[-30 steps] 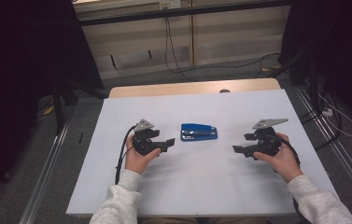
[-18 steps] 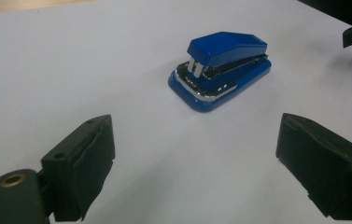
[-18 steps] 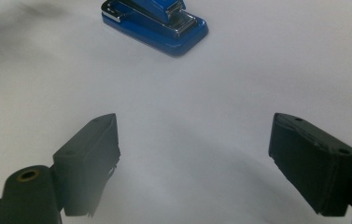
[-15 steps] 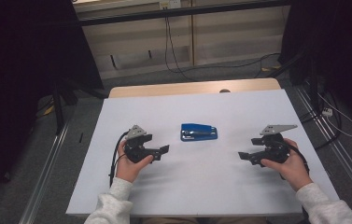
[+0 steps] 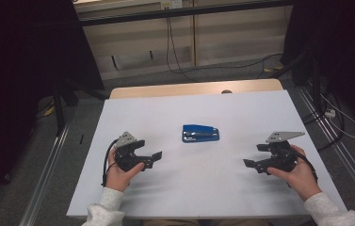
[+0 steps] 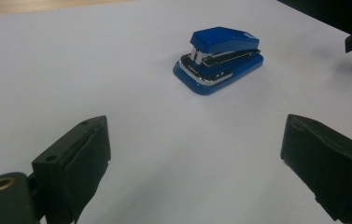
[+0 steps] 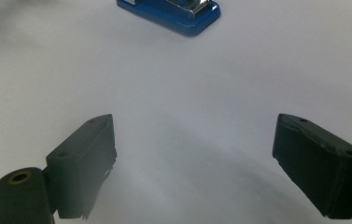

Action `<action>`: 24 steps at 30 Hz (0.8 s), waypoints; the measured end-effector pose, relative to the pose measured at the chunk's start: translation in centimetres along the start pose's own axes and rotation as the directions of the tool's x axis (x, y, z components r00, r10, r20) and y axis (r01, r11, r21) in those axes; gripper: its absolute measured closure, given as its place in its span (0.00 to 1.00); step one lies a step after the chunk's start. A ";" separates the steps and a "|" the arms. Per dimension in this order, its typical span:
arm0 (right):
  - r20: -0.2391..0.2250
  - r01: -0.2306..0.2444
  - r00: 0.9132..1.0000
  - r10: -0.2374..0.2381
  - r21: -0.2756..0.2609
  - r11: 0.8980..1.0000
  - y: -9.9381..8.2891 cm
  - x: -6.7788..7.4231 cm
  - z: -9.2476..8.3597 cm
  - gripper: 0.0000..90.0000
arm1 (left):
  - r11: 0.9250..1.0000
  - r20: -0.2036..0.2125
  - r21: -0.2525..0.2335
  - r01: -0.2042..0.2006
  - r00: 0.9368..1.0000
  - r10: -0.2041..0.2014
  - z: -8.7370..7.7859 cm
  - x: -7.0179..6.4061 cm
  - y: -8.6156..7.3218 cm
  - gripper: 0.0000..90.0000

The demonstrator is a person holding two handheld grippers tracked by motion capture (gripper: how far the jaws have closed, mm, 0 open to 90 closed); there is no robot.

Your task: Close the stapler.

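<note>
Held the left gripper (image 5: pixel 148 149) low over the near left of the white table (image 5: pixel 189 193), in the left hand (image 5: pixel 118 173), jaws spread wide on nothing. Pointed it right and a little far, probably so that the opening faced the target. Had the blue stapler (image 5: pixel 200 133) lying flat and closed at mid-table, between the two tools and farther off than either, well apart from both and touched by neither. Saw it in the left gripper view ahead and to the right, steel mouth turned near. Could not tell whether loaded with staples. Held the right gripper (image 5: pixel 255 155) at the near right in the right hand (image 5: pixel 300 174), jaws likewise wide and empty, aimed left and far at the stapler. Judged both as poised for an approach from either side, with open sheet left to cross.
</note>
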State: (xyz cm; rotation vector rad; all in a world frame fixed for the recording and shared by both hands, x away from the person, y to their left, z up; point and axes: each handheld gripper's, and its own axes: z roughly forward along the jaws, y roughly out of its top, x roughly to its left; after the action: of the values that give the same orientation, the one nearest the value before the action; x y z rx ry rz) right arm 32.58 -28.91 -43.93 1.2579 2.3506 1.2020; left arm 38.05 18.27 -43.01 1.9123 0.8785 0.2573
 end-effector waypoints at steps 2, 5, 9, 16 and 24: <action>0.001 0.000 1.000 0.000 0.000 1.000 -0.1 0.0 0.0 0.14 | 1.000 0.007 -0.003 0.006 1.000 -0.006 -0.3 -0.1 -0.2 0.09; -0.002 0.002 1.000 -0.002 -0.001 1.000 -0.2 0.2 -0.3 0.14 | 1.000 0.007 0.000 -0.007 1.000 0.007 -0.6 -0.1 -0.5 0.09; -0.003 -0.001 1.000 0.001 -0.003 1.000 -0.4 0.5 -0.6 0.14 | 1.000 0.003 -0.004 -0.001 1.000 0.001 -1.2 0.1 -0.8 0.09; -0.008 0.005 1.000 -0.005 -0.003 1.000 -0.9 0.8 -1.1 0.13 | 1.000 -0.004 -0.011 0.003 1.000 -0.003 -2.3 0.3 -1.3 0.08; -0.004 0.003 1.000 -0.003 -0.014 1.000 -1.1 0.9 -1.8 0.13 | 1.000 -0.009 -0.002 0.006 1.000 -0.006 -3.6 0.6 -2.2 0.08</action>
State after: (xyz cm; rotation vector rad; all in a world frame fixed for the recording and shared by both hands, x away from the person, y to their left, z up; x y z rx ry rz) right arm 30.40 -29.57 -43.46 1.2477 2.3421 1.2194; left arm 35.61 21.77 -43.23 1.9073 0.8897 0.2633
